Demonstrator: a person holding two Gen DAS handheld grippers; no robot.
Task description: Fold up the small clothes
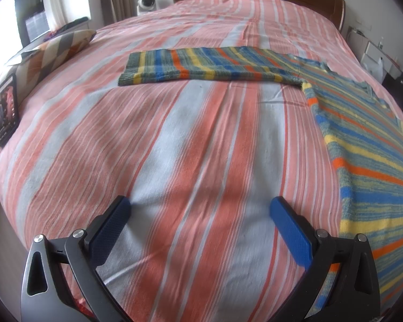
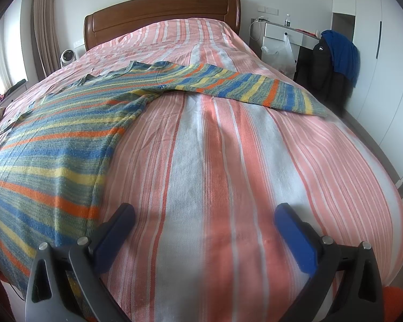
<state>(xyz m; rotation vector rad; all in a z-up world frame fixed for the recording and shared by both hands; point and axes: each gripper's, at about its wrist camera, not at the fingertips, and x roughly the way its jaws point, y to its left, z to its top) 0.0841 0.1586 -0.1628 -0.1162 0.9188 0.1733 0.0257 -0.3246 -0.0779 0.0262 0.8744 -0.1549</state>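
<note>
Left wrist: striped bedspread (image 1: 190,145), sweater (image 1: 362,139) spread flat; both hand-held grippers (image 1: 200,206) (image 2: 204,214) spread wide, holding nothing.

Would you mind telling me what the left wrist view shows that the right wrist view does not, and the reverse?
Only the left wrist view shows the patterned pillow, the tablet propped at the bed's edge, and the sweater's left sleeve stretched flat.

Only the right wrist view shows the blue garment draped over a dark jacket, the white nightstand, and the right sleeve.

Both show the striped sweater spread on the pink striped bedspread, the wooden headboard, a small white fan, and an open, empty claw: left, right.
</note>
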